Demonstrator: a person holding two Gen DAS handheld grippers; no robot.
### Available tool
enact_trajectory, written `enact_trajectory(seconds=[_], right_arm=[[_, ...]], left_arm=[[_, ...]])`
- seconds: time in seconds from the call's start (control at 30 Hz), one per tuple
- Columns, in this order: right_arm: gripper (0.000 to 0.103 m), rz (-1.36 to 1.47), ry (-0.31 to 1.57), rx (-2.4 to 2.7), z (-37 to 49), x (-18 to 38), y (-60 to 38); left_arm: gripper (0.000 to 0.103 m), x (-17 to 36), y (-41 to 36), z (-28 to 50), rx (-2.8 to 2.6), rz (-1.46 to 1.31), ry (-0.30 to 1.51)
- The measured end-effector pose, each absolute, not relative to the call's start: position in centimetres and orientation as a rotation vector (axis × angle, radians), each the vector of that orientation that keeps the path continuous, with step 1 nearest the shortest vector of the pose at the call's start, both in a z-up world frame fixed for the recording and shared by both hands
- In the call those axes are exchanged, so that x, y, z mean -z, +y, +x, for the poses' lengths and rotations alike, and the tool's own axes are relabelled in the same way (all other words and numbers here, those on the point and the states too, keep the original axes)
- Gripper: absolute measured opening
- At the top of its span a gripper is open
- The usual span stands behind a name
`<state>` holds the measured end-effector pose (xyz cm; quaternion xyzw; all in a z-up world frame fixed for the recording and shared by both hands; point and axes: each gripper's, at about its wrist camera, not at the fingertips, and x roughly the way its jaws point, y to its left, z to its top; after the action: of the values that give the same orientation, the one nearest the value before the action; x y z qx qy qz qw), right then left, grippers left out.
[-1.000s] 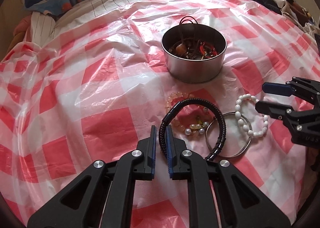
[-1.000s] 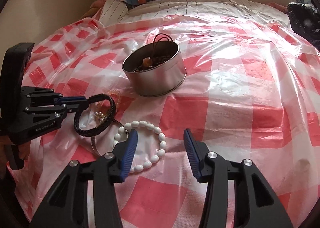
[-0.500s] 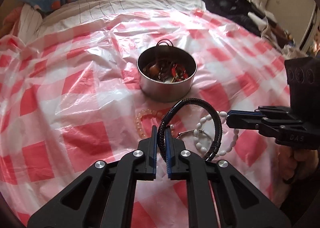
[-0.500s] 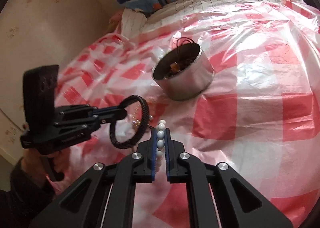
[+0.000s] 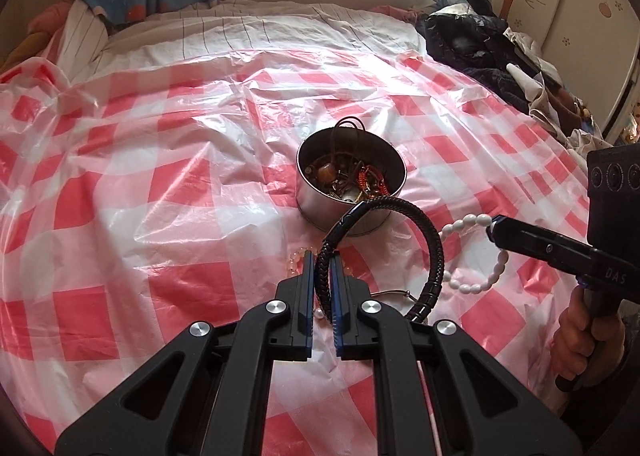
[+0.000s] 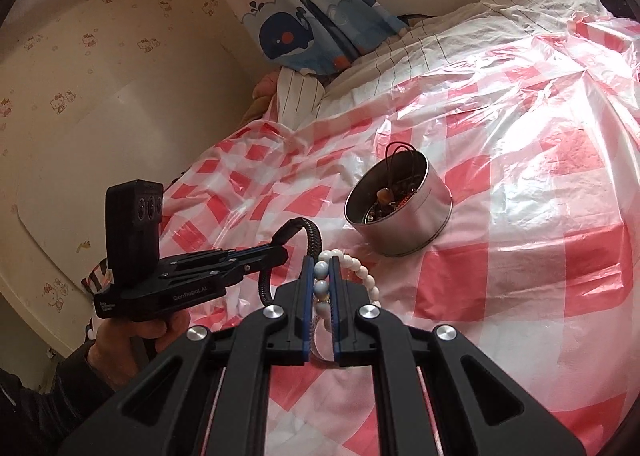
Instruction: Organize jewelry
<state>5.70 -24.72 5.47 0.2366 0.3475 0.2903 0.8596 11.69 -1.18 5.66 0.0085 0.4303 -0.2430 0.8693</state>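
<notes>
My left gripper (image 5: 321, 262) is shut on a black braided bracelet (image 5: 434, 248) and holds it in the air just short of the round metal tin (image 5: 320, 202), which holds several pieces of jewelry. My right gripper (image 6: 321, 268) is shut on a white bead bracelet (image 6: 362, 270) and holds it up beside the left gripper (image 6: 280, 254), to the left of the tin (image 6: 416, 228). In the left wrist view the right gripper (image 5: 494, 226) holds the white bracelet (image 5: 466, 222) to the right of the tin. A pale bead bracelet (image 5: 294, 258) and a thin silver bangle (image 5: 390, 294) lie on the cloth below.
The red and white checked plastic sheet (image 5: 160, 176) covers a bed. Dark clothes (image 5: 480, 52) are heaped at the far right. A whale-print curtain (image 6: 304, 28) and striped bedding (image 5: 240, 32) lie at the far end. A wall (image 6: 100, 76) stands to the left.
My right gripper closed on the white bead bracelet and lifted it off the cloth. Both grippers rose and carried their bracelets closer to the tin.
</notes>
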Motion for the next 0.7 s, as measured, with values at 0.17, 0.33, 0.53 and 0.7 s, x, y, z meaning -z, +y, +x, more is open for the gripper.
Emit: enact_trajectory(seconds=[0.17, 0.33, 0.53, 0.7], right_arm=[[0.008, 0.51, 0.694, -0.606, 5.5, -6.0, -25.3], [0.008, 0.514, 0.66, -0.6, 5.5, -6.7, -25.5], [0.008, 0.504, 0.601, -0.592, 6.8, -8.7, -25.6], [0.008, 0.459, 0.58, -0.584, 8.2, -9.9, -25.0]], left_arm=[[0.007, -5.8, -1.4, 11.6, 0.507, 0.028, 0.896], [0.007, -6.4, -1.5, 11.7, 0.512, 0.009, 0.882], [0.007, -7.0, -2.0, 13.0, 0.492, -0.022, 0.868], [0.007, -7.6, -2.7, 14.7, 0.476, -0.038, 0.848]])
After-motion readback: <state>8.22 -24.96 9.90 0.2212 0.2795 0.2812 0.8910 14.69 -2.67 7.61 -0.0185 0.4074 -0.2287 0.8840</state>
